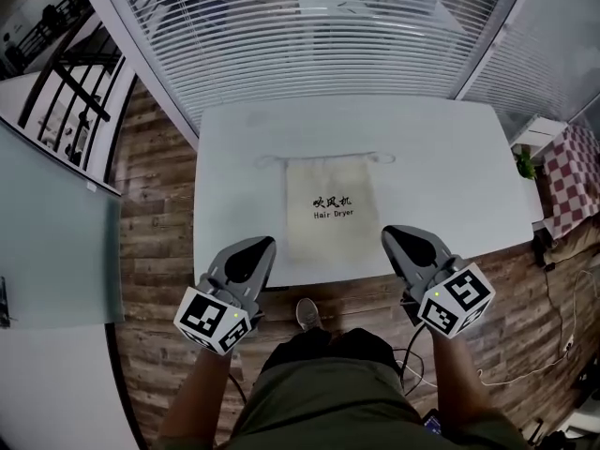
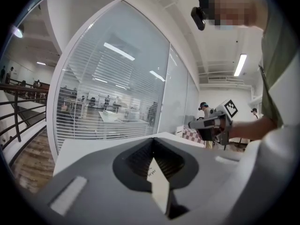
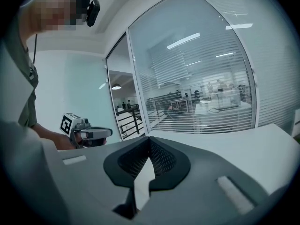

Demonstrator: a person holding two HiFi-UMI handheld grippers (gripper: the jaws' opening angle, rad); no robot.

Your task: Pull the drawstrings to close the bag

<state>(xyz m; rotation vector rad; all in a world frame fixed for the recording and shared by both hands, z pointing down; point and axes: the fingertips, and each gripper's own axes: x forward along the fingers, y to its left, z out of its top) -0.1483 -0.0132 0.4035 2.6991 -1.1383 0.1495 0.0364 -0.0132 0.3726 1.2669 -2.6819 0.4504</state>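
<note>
A cream cloth bag [image 1: 330,209] printed "Hair Dryer" lies flat on the white table [image 1: 441,157], mouth at the far end. Its drawstrings run out from the top corners, one to the left [image 1: 272,160] and one to the right [image 1: 380,157]. My left gripper [image 1: 262,244] hovers at the table's front edge, off the bag's near left corner, shut and empty. My right gripper [image 1: 389,234] is off the near right corner, also shut and empty. A strip of the bag [image 2: 151,172] shows between the left jaws' bases. Each gripper view also catches the other gripper [image 2: 213,123] [image 3: 86,132].
A glass wall with blinds [image 1: 309,26] stands behind the table. A red checkered cloth [image 1: 572,176] and a small white stand [image 1: 539,134] are off the right end. Wooden floor [image 1: 155,186] surrounds the table, with a dark railing [image 1: 56,82] far left.
</note>
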